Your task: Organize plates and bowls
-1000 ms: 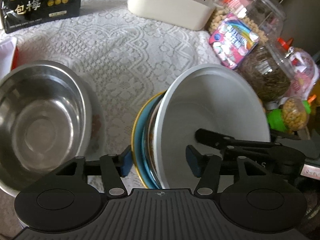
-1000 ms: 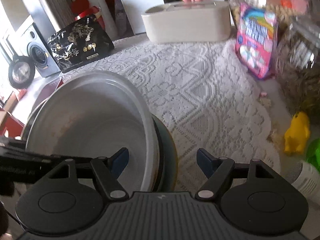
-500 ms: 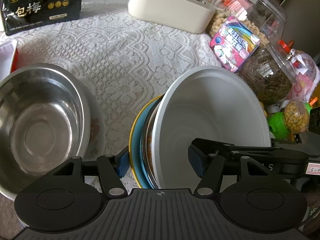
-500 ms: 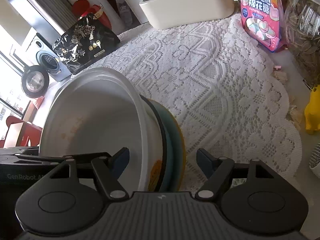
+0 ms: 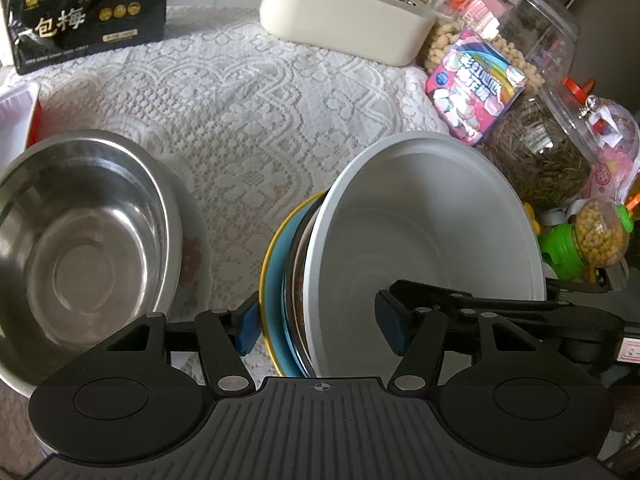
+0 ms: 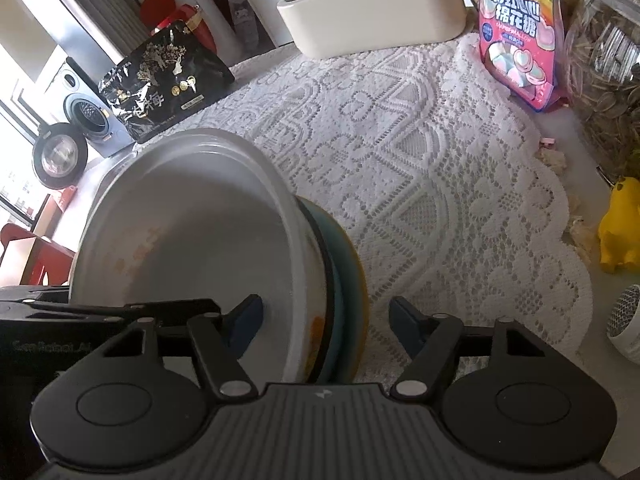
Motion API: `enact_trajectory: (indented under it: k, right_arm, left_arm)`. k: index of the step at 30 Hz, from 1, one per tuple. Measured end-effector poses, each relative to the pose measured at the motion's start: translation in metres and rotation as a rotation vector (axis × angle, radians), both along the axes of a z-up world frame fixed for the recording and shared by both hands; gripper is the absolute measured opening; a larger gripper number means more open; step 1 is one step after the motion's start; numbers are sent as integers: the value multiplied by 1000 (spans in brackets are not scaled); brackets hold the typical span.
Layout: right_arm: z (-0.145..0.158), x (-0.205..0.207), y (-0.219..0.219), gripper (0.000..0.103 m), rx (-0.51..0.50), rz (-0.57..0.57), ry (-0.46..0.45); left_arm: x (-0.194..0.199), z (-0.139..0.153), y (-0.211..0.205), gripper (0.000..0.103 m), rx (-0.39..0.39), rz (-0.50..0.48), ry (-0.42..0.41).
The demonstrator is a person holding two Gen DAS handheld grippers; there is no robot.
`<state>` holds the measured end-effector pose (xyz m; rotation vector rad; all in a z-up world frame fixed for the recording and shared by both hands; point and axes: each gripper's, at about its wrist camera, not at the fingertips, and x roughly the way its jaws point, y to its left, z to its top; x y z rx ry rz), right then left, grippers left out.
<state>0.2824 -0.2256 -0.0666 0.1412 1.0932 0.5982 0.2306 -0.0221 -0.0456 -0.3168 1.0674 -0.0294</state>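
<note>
Your lace-covered surface (image 5: 248,120) carries a steel bowl (image 5: 80,236) at the left and, near it, a nested stack: a white bowl (image 5: 424,232) on a blue plate (image 5: 276,280). Your left gripper (image 5: 316,322) straddles the stack's near rim, jaws partly open, left pad by the plate's edge; contact unclear. Your right gripper (image 6: 326,322) has just been closing, jaws about half open around the white bowl's rim, pads not yet pressing.
</note>
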Motion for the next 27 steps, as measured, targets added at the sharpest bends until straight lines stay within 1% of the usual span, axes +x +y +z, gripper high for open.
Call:
enact_trajectory:
  k: [2, 10, 16, 20, 27]
  right_arm:
    - [3, -3, 0, 52, 2, 10, 1]
    - [11, -12, -5, 52, -29, -4, -8]
    - [11, -12, 1, 53, -43, 4, -27]
    - [5, -9, 3, 52, -26, 16, 20]
    - [4, -9, 3, 52, -19, 14, 29]
  left_arm:
    - [-1, 2, -2, 63, 2, 5, -7]
    - [-3, 5, -8, 64, -1, -11, -24]
    - [-3, 0, 0, 63, -32, 2, -15]
    - [-4, -2, 2, 62, -39, 8, -11]
    - [-5, -2, 2, 61, -39, 10, -12]
